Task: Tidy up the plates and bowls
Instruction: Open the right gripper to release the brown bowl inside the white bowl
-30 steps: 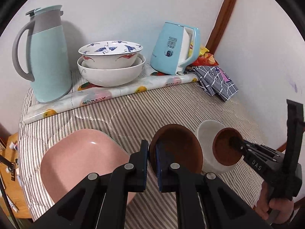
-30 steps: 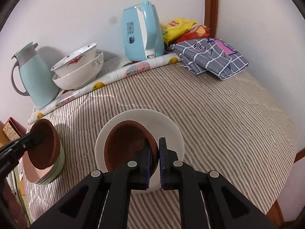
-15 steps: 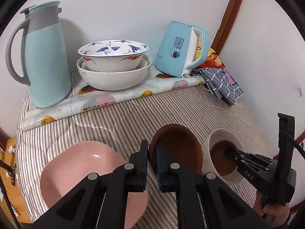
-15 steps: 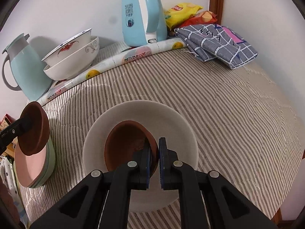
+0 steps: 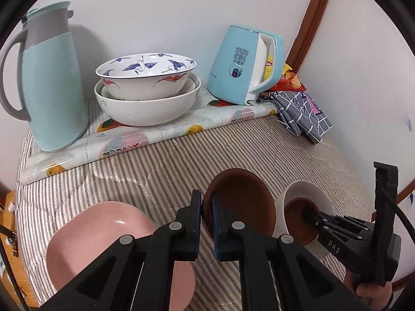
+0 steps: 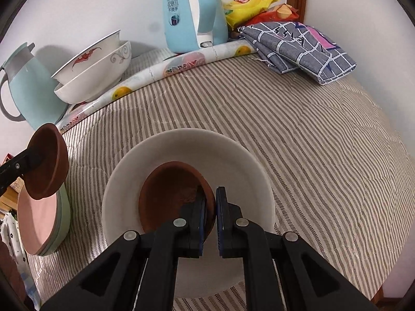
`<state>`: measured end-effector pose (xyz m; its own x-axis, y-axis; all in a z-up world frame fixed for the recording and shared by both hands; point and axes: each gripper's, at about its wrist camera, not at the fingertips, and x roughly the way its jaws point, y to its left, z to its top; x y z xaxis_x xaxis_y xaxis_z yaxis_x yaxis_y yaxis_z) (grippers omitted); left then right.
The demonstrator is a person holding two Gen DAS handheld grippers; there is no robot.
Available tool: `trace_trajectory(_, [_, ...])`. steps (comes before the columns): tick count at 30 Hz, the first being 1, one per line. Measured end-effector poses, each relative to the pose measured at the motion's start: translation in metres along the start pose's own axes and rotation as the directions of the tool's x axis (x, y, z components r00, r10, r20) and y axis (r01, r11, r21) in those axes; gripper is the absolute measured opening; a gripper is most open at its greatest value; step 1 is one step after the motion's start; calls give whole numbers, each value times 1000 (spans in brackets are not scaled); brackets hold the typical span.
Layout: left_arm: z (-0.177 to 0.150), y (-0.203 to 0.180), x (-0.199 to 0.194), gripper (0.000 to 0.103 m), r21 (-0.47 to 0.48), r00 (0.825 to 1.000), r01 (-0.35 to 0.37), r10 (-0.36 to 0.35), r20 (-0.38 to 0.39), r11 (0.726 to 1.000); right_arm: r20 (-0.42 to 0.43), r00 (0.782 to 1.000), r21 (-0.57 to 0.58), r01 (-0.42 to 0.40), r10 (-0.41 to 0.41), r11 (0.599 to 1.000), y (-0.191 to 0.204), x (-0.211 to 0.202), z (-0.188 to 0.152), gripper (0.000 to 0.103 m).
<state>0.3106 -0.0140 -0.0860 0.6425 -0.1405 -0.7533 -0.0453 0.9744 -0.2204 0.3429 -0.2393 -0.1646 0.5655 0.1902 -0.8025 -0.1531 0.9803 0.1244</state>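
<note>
Now, right gripper (image 6: 210, 202) clamps brown saucer (image 6: 168, 194) inside white bowl (image 6: 241, 160); left gripper (image 5: 206, 208) — pinching another brown dish (image 5: 243, 194).

pink plate (image 5: 85, 235): near edge hidden behind the left hand-held gripper (image 5: 206, 207); cut off at 6 o'clock.
brown bowl (image 5: 243, 199): near rim covered by the pads.
small brown bowl (image 6: 171, 197): rim at 4 o'clock hidden by the right hand-held gripper (image 6: 211, 202).
white plate (image 6: 233, 160): near rim hidden under that tool.
snack bags (image 6: 249, 5): partly behind the folded cloth (image 6: 298, 49).
kettle (image 6: 192, 13): lettering too small to read.
</note>
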Motion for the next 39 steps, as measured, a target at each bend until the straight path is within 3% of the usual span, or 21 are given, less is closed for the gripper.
trace_trajectory(17, [-2, 2, 6, 8, -13, 1000, 10, -10, -11, 1000, -29, 998, -78, 59, -61, 995, 7, 9, 3, 11])
trace_trajectory(22, [-2, 4, 4, 8, -14, 1000, 10, -10, -13, 1000, -24, 998, -72, 59, -61, 996, 7, 6, 2, 20])
trace_trajectory(25, [-3, 3, 3, 8, -18, 1000, 9, -9, -11, 1000, -17, 998, -79, 54, -56, 995, 9, 3, 1, 28])
trace_trajectory(39, [-5, -27, -16, 8, 29, 1000, 19, -19, 4, 999, 73, 996, -30, 56, -54, 998, -6, -43, -4, 32])
